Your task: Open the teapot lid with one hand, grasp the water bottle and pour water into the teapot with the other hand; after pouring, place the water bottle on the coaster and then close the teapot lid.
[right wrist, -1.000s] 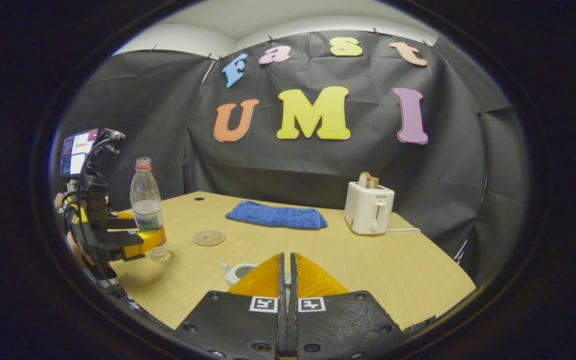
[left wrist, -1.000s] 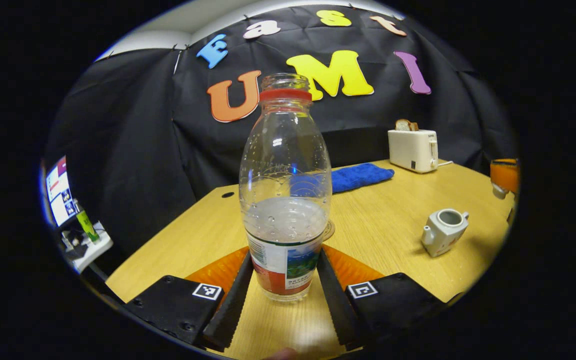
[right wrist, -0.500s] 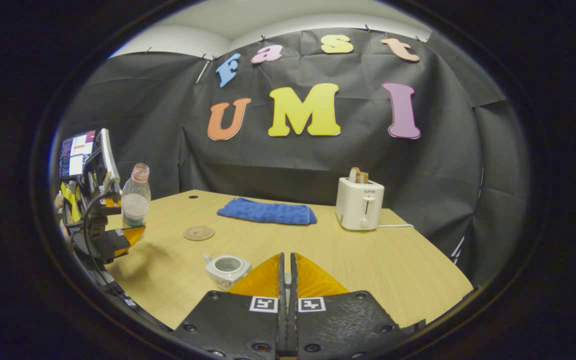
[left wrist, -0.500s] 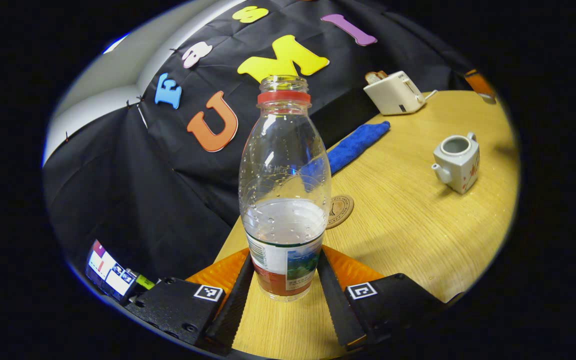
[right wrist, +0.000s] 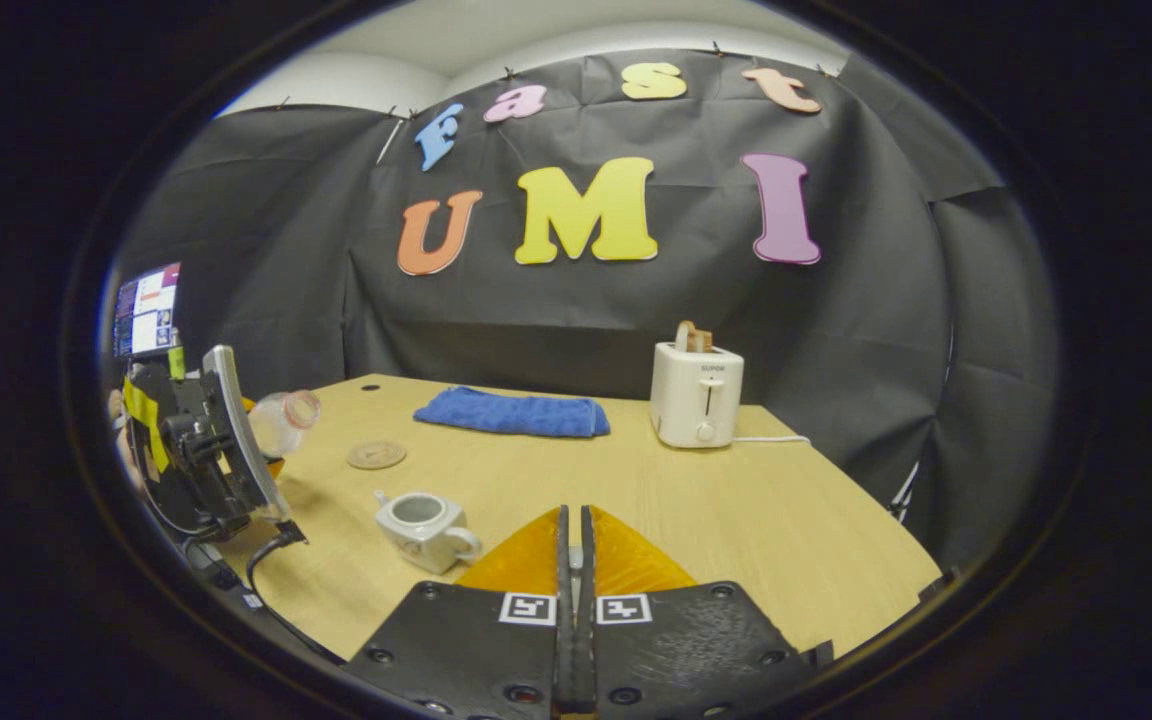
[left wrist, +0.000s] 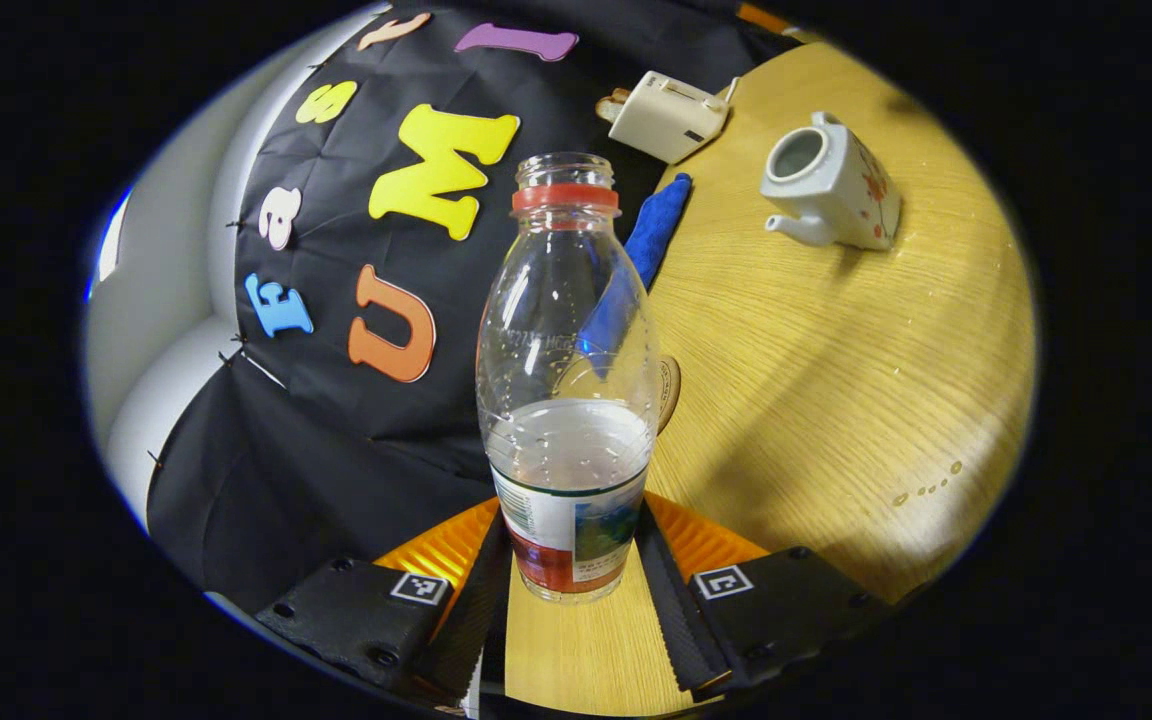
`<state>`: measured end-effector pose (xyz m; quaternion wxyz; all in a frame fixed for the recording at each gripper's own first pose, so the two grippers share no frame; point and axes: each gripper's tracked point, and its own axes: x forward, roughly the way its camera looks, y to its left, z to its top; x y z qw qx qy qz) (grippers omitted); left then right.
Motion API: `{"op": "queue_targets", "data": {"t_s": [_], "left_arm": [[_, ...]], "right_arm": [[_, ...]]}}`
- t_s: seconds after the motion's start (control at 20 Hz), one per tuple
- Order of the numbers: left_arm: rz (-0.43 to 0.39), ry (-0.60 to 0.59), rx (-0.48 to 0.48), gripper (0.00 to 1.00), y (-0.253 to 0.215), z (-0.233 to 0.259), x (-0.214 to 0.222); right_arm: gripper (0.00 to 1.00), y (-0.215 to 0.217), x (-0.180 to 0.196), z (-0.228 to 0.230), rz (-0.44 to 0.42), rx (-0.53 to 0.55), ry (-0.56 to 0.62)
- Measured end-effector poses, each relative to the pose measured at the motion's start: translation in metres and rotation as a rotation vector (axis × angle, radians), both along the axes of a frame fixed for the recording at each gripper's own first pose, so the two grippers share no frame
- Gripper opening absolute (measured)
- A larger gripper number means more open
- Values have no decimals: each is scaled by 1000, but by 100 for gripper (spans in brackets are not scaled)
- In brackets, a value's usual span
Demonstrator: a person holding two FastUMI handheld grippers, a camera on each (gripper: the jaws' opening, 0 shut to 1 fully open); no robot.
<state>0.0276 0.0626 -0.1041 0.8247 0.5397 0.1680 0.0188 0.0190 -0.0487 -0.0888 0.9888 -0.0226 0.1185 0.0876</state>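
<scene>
With its lid already off, the teapot (right wrist: 424, 525) sits open-mouthed on the wooden table (right wrist: 716, 520), near the front and slightly left of centre in the right gripper view; the lid itself cannot be picked out, and the right gripper (right wrist: 573, 560) has its fingers pressed together with no visible gap, so whether it pinches the lid between them cannot be told; the left gripper (left wrist: 573, 560) pinches the water bottle (left wrist: 568, 400) low on its labelled body, one finger on each side; the bottle is uncapped, roughly half full, and in the right gripper view it leans with its mouth pointing right toward the teapot, above the table's left edge; no water is seen leaving it; the coaster (right wrist: 376, 455) lies bare, just beyond the teapot; farther back are a blue cloth (right wrist: 511, 412) and a toaster (right wrist: 696, 395); judged from this, opening and grasping are done, pouring is only beginning; setting the bottle on the coaster and closing the lid remain.
</scene>
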Motion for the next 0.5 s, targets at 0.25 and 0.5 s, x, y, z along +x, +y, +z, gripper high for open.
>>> {"op": "queue_targets", "data": {"t_s": [0.25, 0.5], "left_arm": [[-29, -9, 148, 74, -1, 13, 11], [-81, 7, 248, 74, -12, 15, 17]], "right_arm": [[0, -3, -2, -1, 4, -20, -9], [0, -5, -4, -4, 5, -16, -5]]}}
